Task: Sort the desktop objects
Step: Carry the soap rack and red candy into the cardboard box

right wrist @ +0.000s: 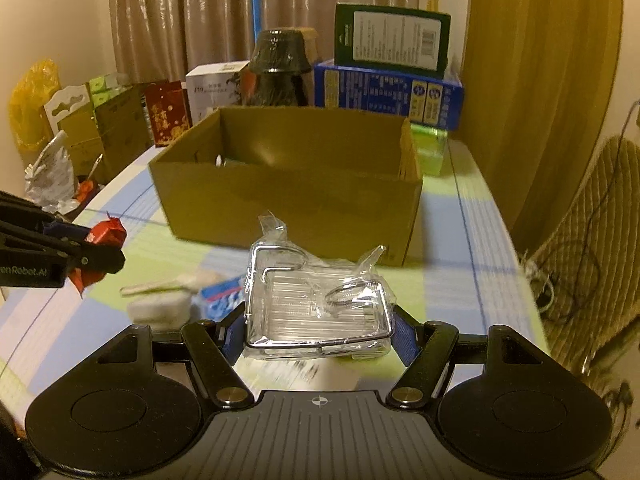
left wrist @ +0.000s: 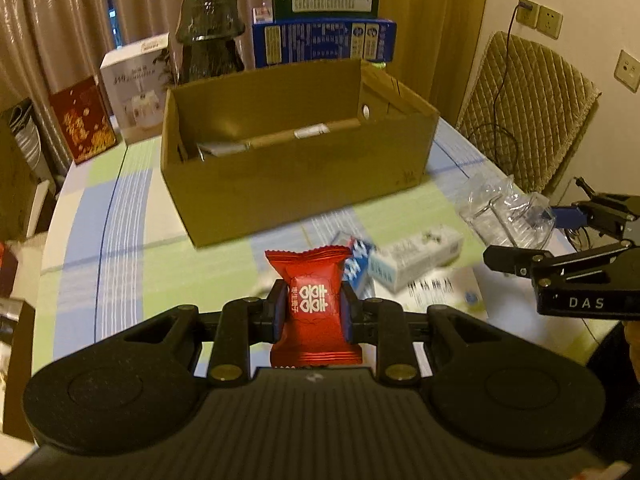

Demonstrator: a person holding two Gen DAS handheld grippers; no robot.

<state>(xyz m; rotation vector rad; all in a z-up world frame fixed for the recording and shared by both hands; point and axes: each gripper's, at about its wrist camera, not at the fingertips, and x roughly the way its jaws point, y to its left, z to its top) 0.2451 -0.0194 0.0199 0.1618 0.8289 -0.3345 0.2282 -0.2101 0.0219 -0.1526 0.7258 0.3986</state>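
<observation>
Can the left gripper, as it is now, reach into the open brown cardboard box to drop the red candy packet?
Probably yes. The left gripper, shut on the red candy packet, faces the open brown cardboard box; nothing stands between.

- The snack packet point(left wrist: 314, 308) sits between the left gripper's point(left wrist: 313, 312) jaws.
- The cardboard box point(left wrist: 296, 148) stands on the table point(left wrist: 120, 216) ahead of both jaws, a tube point(left wrist: 304, 135) lying inside it.
- The carton point(left wrist: 416, 258) lies just right of the left jaws.
- The plastic-wrapped rack point(right wrist: 318, 304) sits between the right gripper's point(right wrist: 318, 334) jaws.
- The stacked boxes point(right wrist: 390, 88) stand behind the cardboard box.
</observation>
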